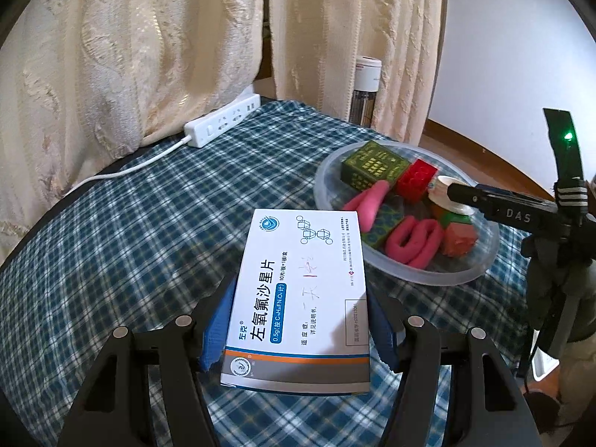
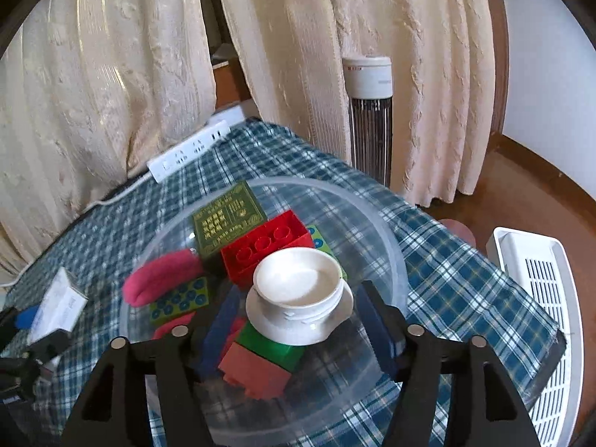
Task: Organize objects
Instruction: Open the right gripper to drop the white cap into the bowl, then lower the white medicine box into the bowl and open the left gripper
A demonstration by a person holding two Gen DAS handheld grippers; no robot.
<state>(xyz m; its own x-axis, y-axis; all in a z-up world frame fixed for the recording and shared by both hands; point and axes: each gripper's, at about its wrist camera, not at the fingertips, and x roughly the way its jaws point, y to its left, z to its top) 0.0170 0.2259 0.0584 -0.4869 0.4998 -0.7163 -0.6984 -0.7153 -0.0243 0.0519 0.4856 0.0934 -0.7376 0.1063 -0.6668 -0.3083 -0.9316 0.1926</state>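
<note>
Gripping a white medicine box (image 1: 298, 298) between its blue pads, the left gripper (image 1: 294, 329) holds it over the plaid cloth (image 1: 130, 246), beside the bowl (image 2: 391, 246). The right gripper (image 2: 298, 329) stands wide around a white cup (image 2: 298, 279) resting on the bowl's blocks.

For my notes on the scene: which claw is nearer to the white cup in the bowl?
The right claw: its fingers stand on either side of the white cup. The left claw grips the medicine box beside the bowl.
</note>
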